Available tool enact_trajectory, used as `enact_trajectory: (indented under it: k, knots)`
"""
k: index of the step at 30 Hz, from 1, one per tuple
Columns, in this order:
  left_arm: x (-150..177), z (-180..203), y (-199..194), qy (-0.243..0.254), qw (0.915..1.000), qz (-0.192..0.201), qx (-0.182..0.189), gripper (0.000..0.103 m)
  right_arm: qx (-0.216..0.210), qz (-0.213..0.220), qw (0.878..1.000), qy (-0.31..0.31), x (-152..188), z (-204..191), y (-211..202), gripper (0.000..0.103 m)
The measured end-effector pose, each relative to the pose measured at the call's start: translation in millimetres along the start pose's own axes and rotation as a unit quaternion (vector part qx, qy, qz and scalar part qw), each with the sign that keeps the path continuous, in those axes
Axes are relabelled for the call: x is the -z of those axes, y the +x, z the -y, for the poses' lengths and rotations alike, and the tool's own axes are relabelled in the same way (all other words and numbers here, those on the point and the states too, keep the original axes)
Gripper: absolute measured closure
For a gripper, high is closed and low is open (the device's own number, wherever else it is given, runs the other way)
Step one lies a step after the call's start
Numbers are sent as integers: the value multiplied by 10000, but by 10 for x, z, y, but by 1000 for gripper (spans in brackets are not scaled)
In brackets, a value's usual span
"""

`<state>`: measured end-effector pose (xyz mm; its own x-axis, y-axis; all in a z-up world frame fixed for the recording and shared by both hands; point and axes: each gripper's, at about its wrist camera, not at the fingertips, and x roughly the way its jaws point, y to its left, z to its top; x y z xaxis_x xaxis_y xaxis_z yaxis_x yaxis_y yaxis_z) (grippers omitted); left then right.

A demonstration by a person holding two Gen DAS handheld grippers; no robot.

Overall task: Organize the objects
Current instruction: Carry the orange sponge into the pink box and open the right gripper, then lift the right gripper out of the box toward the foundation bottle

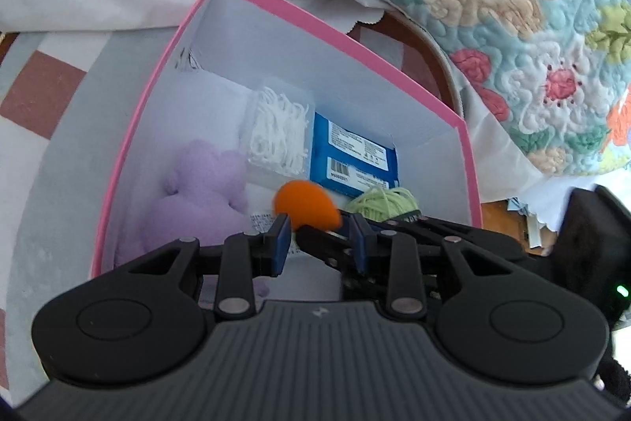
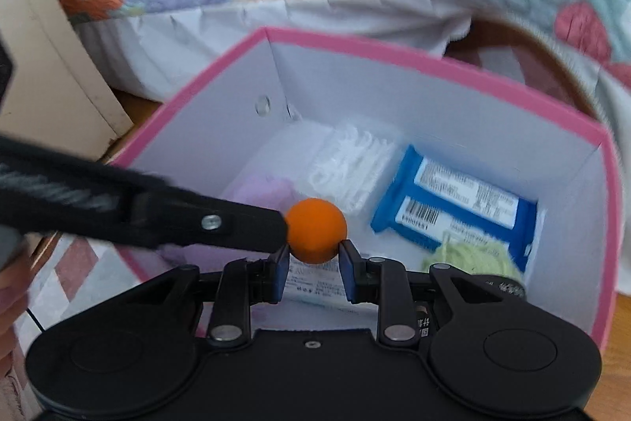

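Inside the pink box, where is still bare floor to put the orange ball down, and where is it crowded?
In the pink box, bare floor shows along the far wall beyond the blue packet, and in the far left corner. The near half is crowded: purple plush, white strips, green yarn. The orange ball hangs over a printed paper.

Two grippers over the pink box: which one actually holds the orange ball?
The right gripper: its blue pads clamp the orange ball. The left gripper is shut on nothing, merely beside it.
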<state>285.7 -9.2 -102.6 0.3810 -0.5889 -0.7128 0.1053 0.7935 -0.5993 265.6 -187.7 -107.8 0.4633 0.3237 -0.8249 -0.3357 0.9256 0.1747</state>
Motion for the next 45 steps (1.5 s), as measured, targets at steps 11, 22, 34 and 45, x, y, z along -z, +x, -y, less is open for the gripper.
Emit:
enact_trajectory:
  k: [11, 22, 34, 45]
  knots:
    - [0, 27, -239, 103, 9993, 190, -307, 65, 47, 345, 9987, 383, 106, -32, -252, 51]
    - [189, 319, -798, 796, 9949, -30, -613, 48, 392, 815, 9959, -69, 400, -216, -1249, 35]
    - [509, 616, -1573, 1101, 9920, 153, -598, 40, 167, 1106, 9930, -385, 686, -637, -2104, 31]
    - [850, 619, -1691, 1171, 9922, -25, -435, 37, 190, 918, 9927, -764, 939, -948, -2238, 25]
